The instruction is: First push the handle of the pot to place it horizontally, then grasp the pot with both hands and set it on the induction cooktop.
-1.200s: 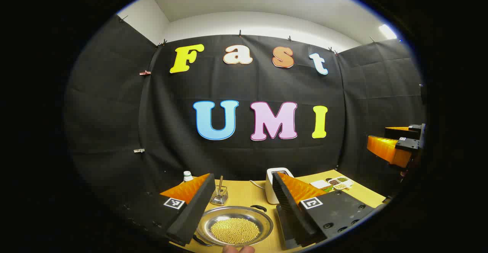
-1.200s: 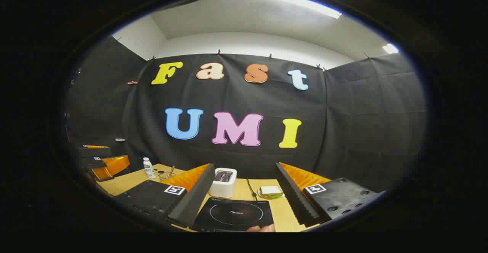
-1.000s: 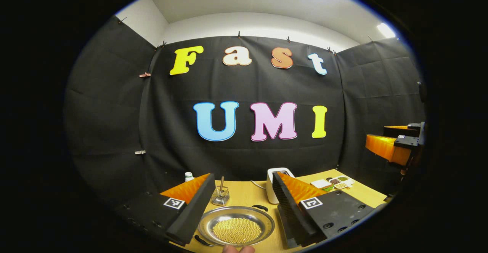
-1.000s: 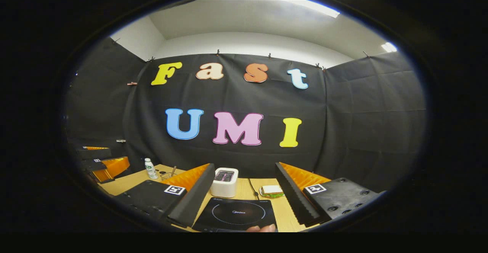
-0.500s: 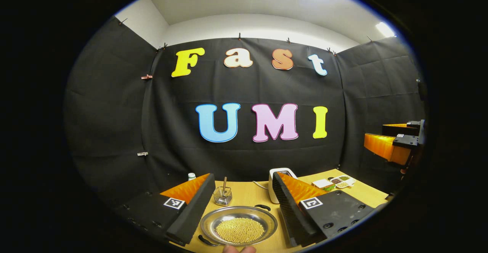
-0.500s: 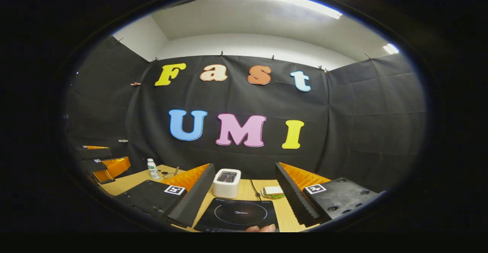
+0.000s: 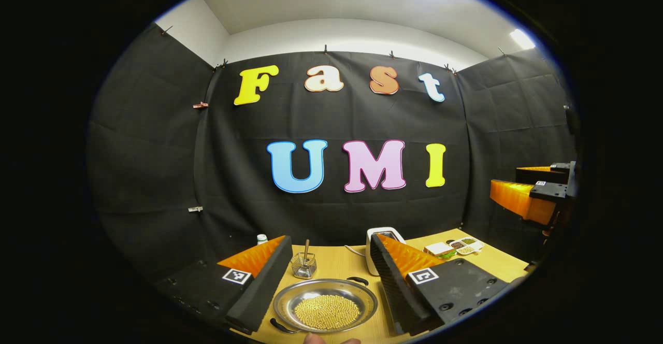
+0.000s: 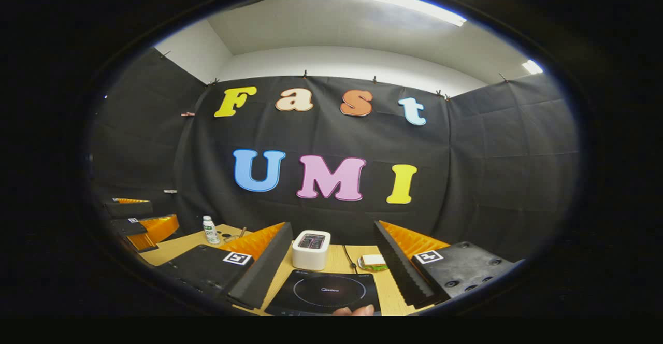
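Since the earlier frames the left gripper view has tipped a little lower, so the pot (image 7: pixel 325 310) sits slightly higher and further right in the frame and more of its near handle shows; the right gripper view has drifted a touch the same way, with the toaster shifted rightwards. The pot, a shallow metal pan holding a heap of small yellow beads, lies on the wooden table (image 7: pixel 336 266) at the bottom centre of the left gripper view, between the two fingers of the left gripper (image 7: pixel 326 253) but untouched by them; one dark handle (image 7: pixel 358 281) shows at its upper right rim and another at its lower left. The left gripper's fingers are spread wide with nothing between them but the view of the pan. In the right gripper view the induction cooktop (image 8: pixel 323 291), a black slab with a pale ring, lies at the bottom centre, bare, between the fingers of the right gripper (image 8: pixel 331 245), which are likewise spread wide and hold nothing. Just behind the cooktop stands a white toaster (image 8: pixel 311 249), and to its right a sandwich (image 8: pixel 373 261). A wire basket (image 7: pixel 303 265) stands behind the pot, a small bottle (image 8: pixel 209 229) at lower left of the right gripper view, and little dishes (image 7: pixel 463 245) lie at lower right of the left gripper view.
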Available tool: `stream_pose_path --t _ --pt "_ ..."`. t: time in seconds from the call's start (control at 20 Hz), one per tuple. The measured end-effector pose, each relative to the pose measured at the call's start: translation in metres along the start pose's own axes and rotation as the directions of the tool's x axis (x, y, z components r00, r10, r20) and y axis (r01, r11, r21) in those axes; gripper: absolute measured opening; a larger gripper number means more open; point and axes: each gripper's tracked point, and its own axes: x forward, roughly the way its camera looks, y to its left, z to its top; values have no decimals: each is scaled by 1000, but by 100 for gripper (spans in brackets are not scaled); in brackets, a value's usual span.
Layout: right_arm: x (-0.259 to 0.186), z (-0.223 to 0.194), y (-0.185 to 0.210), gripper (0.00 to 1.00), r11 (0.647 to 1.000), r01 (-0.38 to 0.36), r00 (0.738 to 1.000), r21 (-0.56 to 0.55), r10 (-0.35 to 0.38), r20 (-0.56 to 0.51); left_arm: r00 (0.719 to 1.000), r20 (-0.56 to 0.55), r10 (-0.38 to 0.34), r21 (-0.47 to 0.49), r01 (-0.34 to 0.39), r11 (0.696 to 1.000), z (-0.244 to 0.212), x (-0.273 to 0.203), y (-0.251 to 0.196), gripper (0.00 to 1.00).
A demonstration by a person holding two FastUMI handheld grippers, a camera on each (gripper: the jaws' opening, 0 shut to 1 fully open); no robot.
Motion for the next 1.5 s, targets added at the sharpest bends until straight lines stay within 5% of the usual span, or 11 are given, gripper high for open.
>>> stream_pose_path --t 0.25,0.5,0.6,0.7,0.85,1.1,1.25,1.4,1.5 --pt "0 0 5 98 1000 -15 1000 -7 15 6 1000 4 -9 -9 9 1000 -3 -9 -2 82" --pt "3 -2 23 98 998 -57 998 -17 57 7 997 -80 -21 18 22 1000 -35 -20 -4 19" --pt "5 -3 29 97 997 -77 997 -24 77 7 986 -157 -46 21 50 999 -58 -28 -10 5" --pt "6 -7 37 98 995 -96 995 -27 96 -2 962 -263 -79 19 87 996 -96 -32 -16 5" --pt "10 -13 45 98 993 -118 993 -26 117 -19 904 -417 -94 -3 102 995 -152 -48 -11 5" --pt "11 -20 50 98 991 -130 991 -39 129 -36 767 -632 -111 -74 83 994 -238 -65 9 5" --pt "12 -27 46 98 990 -129 991 -51 126 -52 670 -723 -170 -122 119 985 -285 -64 18 5" --pt "8 -38 34 98 995 -96 993 -38 93 -78 531 -810 -248 -174 187 967 -328 -59 22 5" --pt "6 -39 28 98 996 -75 994 -45 71 -83 495 -826 -268 -195 195 961 -340 -50 31 5"
